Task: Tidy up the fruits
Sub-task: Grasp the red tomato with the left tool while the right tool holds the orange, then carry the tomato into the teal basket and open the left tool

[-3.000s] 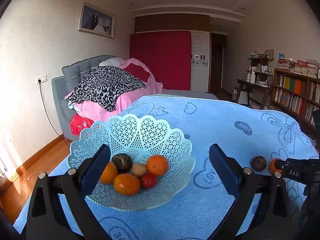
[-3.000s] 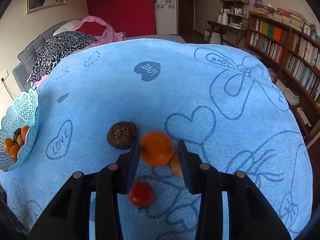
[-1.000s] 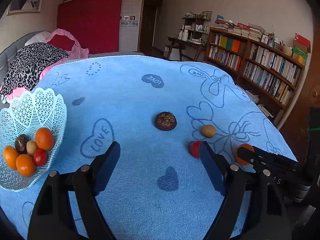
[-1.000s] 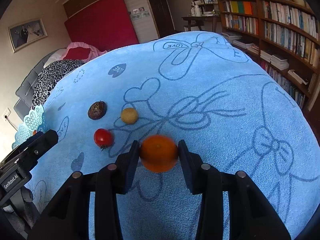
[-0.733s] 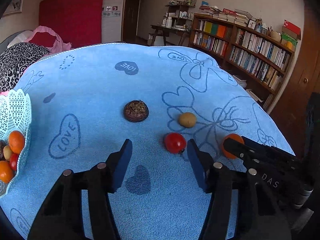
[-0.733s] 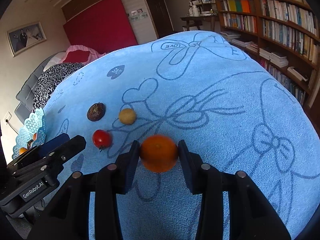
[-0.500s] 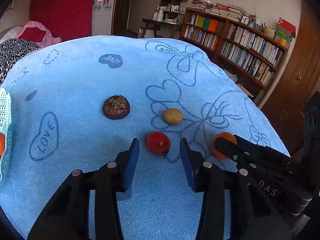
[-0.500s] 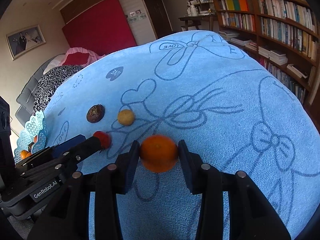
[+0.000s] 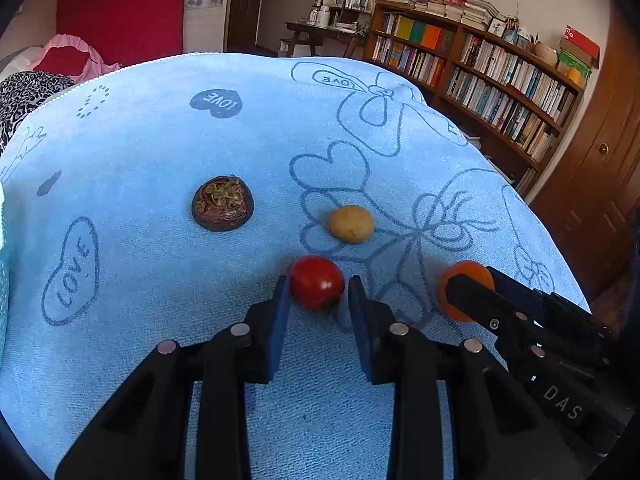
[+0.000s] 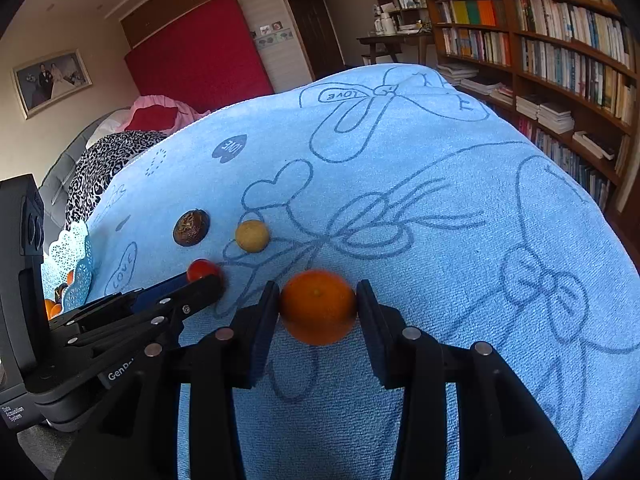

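A bedroom: a bed spread with a light blue blanket printed with hearts and bows fills both views. A red wardrobe stands at 11 o'clock and a long wooden bookshelf runs along the blanket's right edge, at 1 to 3 o'clock.

In the left wrist view, the left gripper has its two fingers set narrowly around a red tomato lying on the blanket. The left pad looks to be touching it; a sliver of gap shows on the right, so a firm grip cannot be confirmed. At 12 o'clock just beyond lies a small tan fruit. At 11 o'clock lies a dark brown fruit, apart from the others, with bare blanket all around it.

In the right wrist view, the right gripper clamps an orange between both fingers, lifted above the blanket. Wide bare blanket lies ahead and to its right, up to the bed edge by the bookshelf. A pale blue lattice basket with fruit inside sits at 9 o'clock, at the blanket's left edge, partly hidden behind the left gripper's body.
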`<state>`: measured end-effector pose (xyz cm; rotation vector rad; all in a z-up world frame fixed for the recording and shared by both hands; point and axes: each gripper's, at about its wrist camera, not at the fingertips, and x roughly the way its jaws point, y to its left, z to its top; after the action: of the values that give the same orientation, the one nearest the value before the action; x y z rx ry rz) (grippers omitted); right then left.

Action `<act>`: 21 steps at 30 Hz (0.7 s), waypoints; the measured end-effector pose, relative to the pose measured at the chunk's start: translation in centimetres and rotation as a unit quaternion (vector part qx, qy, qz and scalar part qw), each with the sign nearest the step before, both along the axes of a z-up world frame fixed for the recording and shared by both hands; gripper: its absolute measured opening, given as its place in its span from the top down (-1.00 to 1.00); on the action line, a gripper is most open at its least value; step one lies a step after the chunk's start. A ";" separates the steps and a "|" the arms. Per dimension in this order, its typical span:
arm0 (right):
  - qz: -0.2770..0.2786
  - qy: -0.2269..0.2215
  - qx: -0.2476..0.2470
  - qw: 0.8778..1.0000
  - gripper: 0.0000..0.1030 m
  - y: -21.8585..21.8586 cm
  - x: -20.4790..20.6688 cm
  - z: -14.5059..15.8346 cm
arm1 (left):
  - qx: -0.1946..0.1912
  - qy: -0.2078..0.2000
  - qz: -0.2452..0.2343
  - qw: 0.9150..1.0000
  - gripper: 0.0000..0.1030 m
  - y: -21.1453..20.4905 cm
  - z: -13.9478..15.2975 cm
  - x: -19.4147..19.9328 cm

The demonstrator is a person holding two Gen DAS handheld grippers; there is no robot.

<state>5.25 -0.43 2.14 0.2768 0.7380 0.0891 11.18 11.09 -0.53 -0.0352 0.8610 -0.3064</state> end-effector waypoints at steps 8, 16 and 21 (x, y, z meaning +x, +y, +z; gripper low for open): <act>-0.001 -0.003 0.001 1.000 0.22 -0.1 -0.1 0.1 | -0.005 -0.010 0.007 1.000 0.46 0.4 0.2 -0.4; 0.000 -0.008 0.002 1.000 0.21 -0.1 -0.3 0.2 | -0.004 -0.048 0.028 0.998 0.46 1.8 2.1 -2.2; 0.002 -0.013 0.002 1.000 0.21 0.0 -0.4 0.3 | -0.002 -0.066 0.059 0.996 0.46 3.6 3.2 -3.5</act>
<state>4.87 -0.41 2.39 0.2773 0.7123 0.0973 7.68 14.73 2.68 -0.0691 0.7232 -0.1967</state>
